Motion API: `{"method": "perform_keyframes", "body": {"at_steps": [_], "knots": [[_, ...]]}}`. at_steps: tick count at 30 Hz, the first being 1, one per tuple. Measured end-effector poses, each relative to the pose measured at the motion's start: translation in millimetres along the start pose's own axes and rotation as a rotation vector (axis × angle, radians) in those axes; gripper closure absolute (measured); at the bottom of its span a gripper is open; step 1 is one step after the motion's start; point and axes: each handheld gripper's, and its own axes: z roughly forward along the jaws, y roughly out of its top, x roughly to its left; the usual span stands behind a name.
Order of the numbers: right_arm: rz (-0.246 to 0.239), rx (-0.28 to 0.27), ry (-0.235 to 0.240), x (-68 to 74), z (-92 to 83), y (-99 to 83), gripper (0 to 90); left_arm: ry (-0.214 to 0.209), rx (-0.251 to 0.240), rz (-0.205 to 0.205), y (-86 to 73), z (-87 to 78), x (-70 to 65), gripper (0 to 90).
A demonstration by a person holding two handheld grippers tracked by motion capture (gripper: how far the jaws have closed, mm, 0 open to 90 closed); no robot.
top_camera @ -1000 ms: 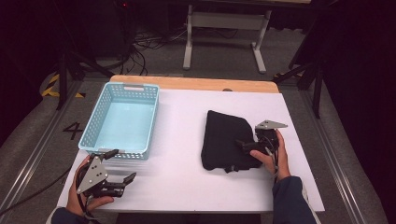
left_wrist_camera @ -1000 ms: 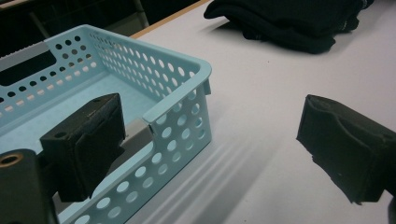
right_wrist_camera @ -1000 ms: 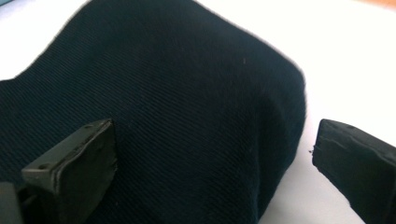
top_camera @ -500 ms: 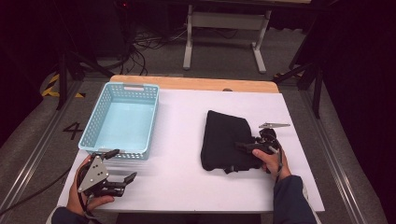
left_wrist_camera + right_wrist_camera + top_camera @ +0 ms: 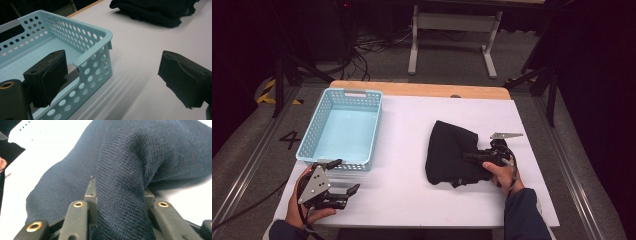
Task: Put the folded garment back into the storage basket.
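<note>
A dark knitted garment lies bunched on the right half of the white table. My right gripper lies low at its right edge, pointing left. Its jaws have just been closing and now pinch a thick fold of the garment between them, as the right gripper view shows close up. My left gripper rests at the table's front left, open, with nothing between its pads. A light blue perforated basket stands just beyond it, empty.
In the left gripper view the basket's near corner rises right in front of the left jaw, and the garment lies far across the table. A wooden strip runs along the table's far edge. The floor beyond holds cables and a stand.
The right gripper has tipped down toward the garment's edge and shut on a fold of it. The left hand and gripper have kept still.
</note>
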Motion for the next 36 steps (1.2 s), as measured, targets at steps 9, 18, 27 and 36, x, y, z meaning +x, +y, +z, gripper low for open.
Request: {"method": "perform_keyframes", "body": {"at_steps": [9, 18, 27, 36], "knots": [[-0.061, -0.092, 0.03, 19.6, -6.5, 8.1, 65.7, 0.006, -0.01, -0.007, 0.2, -2.8, 0.7, 9.5], [-0.102, -0.193, 0.027, 40.2, -11.3, 17.0, 66.0, 0.013, -0.023, -0.007, 1.1, -5.8, 1.4, 9.5], [-0.152, -0.259, -0.009, 59.3, -13.8, 28.5, 65.9, 0.013, -0.029, -0.001, 2.1, -8.6, 0.6, 9.4], [-0.157, -0.306, -0.021, 69.2, -11.6, 38.4, 65.8, 0.015, -0.031, 0.007, 1.9, -9.0, -0.4, 9.2]]}}
